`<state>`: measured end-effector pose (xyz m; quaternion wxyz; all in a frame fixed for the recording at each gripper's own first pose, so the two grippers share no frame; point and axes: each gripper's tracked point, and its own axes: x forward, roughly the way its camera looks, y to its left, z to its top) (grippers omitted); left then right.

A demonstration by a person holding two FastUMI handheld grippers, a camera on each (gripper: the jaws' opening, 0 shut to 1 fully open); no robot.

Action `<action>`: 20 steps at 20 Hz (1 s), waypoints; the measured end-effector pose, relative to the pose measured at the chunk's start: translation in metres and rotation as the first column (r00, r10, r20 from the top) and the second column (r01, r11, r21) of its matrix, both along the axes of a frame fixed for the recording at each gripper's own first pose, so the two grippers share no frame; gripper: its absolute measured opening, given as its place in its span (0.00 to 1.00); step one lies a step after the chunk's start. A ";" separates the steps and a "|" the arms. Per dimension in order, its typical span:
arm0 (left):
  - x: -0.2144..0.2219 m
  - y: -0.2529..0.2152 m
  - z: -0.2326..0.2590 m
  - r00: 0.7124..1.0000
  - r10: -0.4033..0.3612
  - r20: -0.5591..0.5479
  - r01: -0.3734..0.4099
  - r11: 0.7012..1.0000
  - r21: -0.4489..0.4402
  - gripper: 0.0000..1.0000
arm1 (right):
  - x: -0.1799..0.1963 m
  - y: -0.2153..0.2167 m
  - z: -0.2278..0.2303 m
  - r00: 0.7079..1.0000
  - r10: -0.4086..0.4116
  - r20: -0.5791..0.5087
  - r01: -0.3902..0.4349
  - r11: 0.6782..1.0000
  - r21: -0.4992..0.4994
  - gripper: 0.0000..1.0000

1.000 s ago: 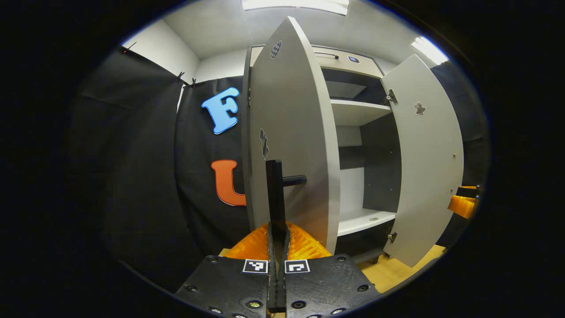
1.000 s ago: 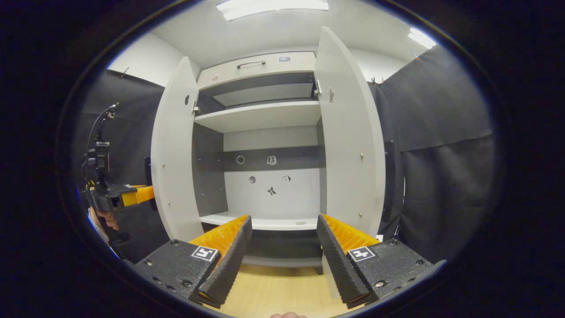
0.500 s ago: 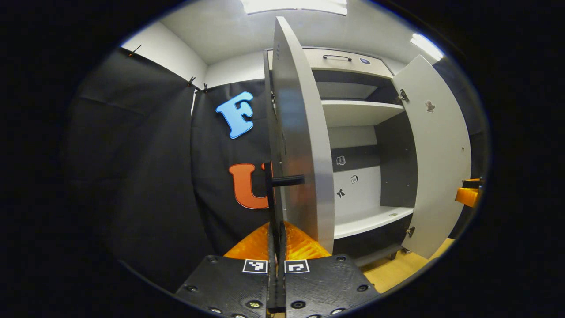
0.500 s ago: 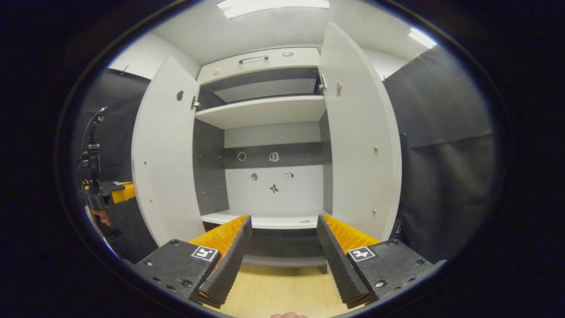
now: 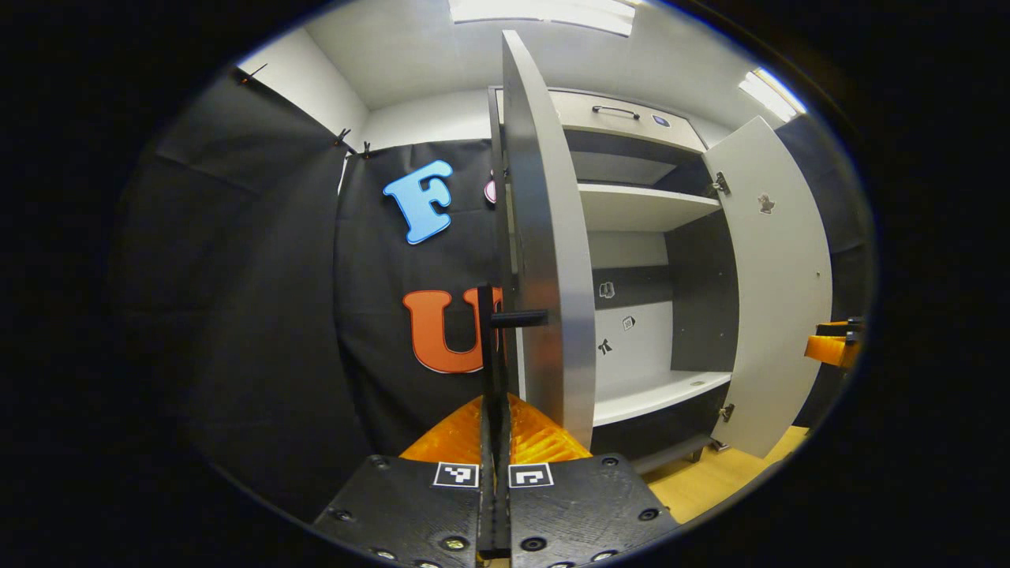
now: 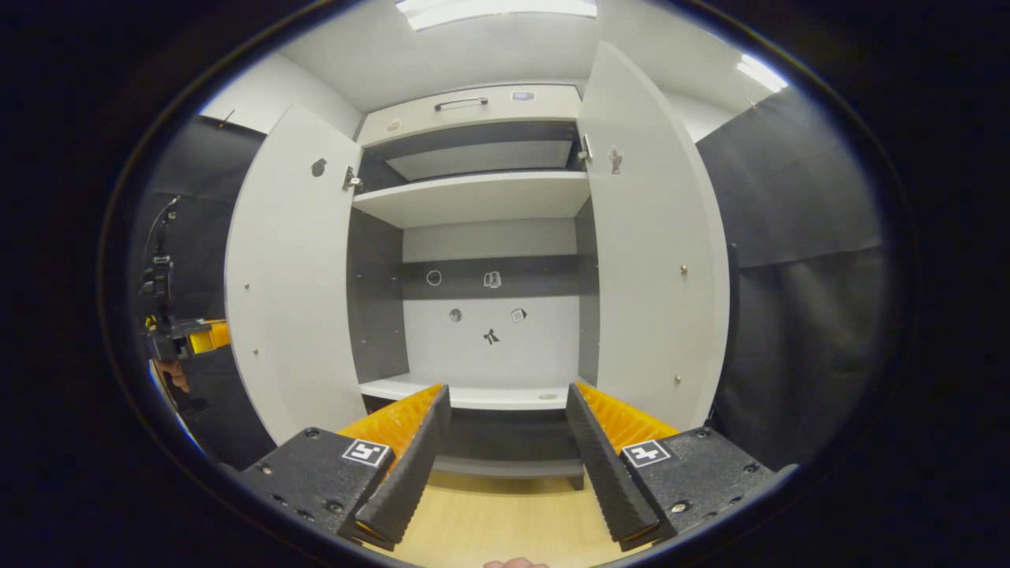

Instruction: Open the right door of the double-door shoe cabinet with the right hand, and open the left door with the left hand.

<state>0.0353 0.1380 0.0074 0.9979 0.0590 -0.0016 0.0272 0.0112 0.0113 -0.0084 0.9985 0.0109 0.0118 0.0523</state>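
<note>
Both doors open, left gripper holding the handle

The left gripper [image 5: 495, 394] is clamped on the left door's handle [image 5: 491, 347], a vertical bar dead ahead; the left door [image 5: 544, 237] stands edge-on just right of it, swung wider than a second ago. The right gripper [image 6: 505, 430] is spread wide and empty, the right door [image 6: 651, 252] ahead to its right.

One shoe cabinet [image 6: 473, 197] stood mid-frame, with two doors: left door [image 6: 288, 268] and right door [image 6: 651, 252]. One drawer handle [image 6: 460, 102] at top centre. Two white shelves: upper shelf [image 6: 473, 197], lower shelf [image 6: 473, 392]. Five small stickers [image 6: 491, 337] on the back panel, centre. Two ceiling lights [image 6: 497, 6] along the top edge.
</note>
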 end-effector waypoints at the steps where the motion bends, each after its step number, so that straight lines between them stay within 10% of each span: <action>1: -0.017 -0.002 -0.005 1.000 0.018 -0.006 -0.018 1.000 0.016 0.00 | 0.000 -0.001 0.000 1.000 -0.004 0.002 0.004 1.000 -0.001 0.92; 3: -0.042 -0.011 -0.005 0.999 0.053 0.003 -0.054 0.998 0.038 0.00 | 0.001 -0.009 -0.002 1.000 -0.025 0.003 0.025 1.000 -0.006 0.92; 5: -0.046 -0.060 -0.001 1.000 -0.021 0.014 0.021 1.000 -0.006 0.10 | 0.004 -0.012 -0.009 0.999 -0.029 -0.017 0.029 1.000 -0.007 0.92; 8: -0.020 -0.142 -0.011 0.988 -0.151 0.032 0.154 0.982 -0.109 0.00 | 0.008 -0.010 -0.009 1.000 -0.017 -0.011 0.016 1.000 -0.009 0.92; 17: 0.041 -0.179 -0.036 0.997 -0.075 0.020 0.077 0.990 -0.118 0.00 | 0.004 -0.028 -0.025 0.999 -0.032 -0.025 0.031 0.998 -0.046 0.92; 19: 0.041 -0.175 -0.038 0.998 -0.058 0.017 0.059 0.993 -0.103 0.38 | 0.005 -0.032 -0.024 0.999 -0.038 -0.026 0.037 0.999 -0.037 0.92; 20: 0.040 -0.179 -0.039 0.997 -0.075 0.017 0.076 0.992 -0.102 0.24 | 0.005 -0.034 -0.024 0.999 -0.037 -0.026 0.036 0.999 -0.032 0.92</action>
